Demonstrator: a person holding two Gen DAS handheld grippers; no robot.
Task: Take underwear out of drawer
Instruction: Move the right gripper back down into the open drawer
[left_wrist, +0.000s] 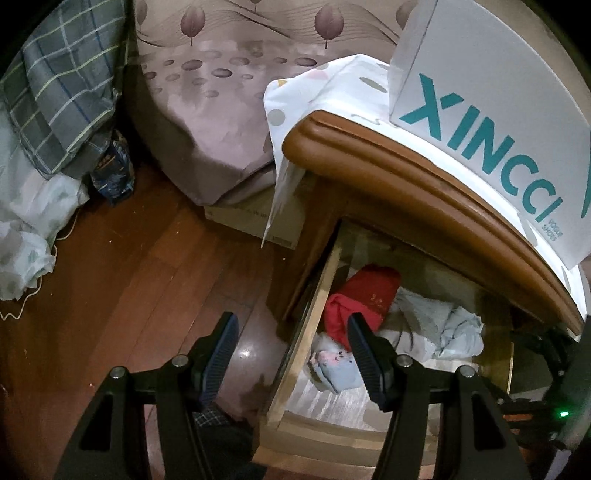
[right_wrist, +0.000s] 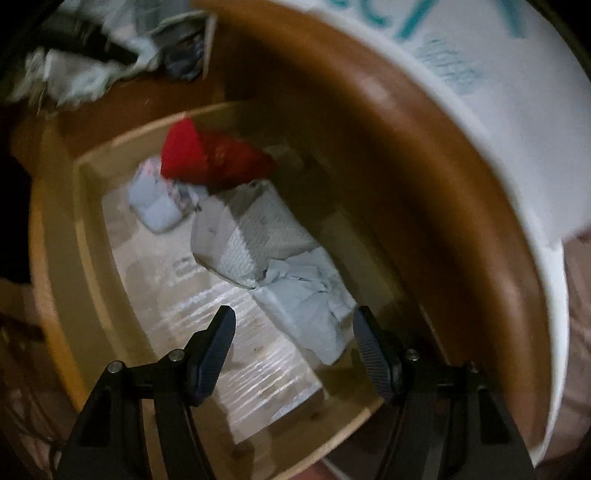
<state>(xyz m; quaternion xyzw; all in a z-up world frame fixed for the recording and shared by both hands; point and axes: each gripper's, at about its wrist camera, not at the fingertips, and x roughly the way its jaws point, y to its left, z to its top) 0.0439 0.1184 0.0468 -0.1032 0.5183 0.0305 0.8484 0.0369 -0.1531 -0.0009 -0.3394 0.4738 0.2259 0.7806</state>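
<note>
The wooden drawer (left_wrist: 308, 332) of the nightstand stands pulled open. Inside lie red underwear (left_wrist: 364, 299), a pale blue crumpled piece (left_wrist: 454, 328), a grey piece (right_wrist: 255, 232) and a small light blue folded piece (left_wrist: 334, 369). The same items show in the right wrist view: red (right_wrist: 210, 155), pale blue (right_wrist: 310, 302), small blue (right_wrist: 155, 206), drawer wall (right_wrist: 55, 258). My left gripper (left_wrist: 291, 328) is open above the drawer's left side wall. My right gripper (right_wrist: 293, 323) is open over the drawer, just above the pale blue piece. Neither holds anything.
A white XINCCI shoe box (left_wrist: 498, 110) sits on the nightstand top (left_wrist: 406, 166), over a spotted cloth (left_wrist: 317, 96). A bed (left_wrist: 221, 92) stands behind, bedding (left_wrist: 48, 129) is piled at the left, and wooden floor (left_wrist: 129, 277) lies between.
</note>
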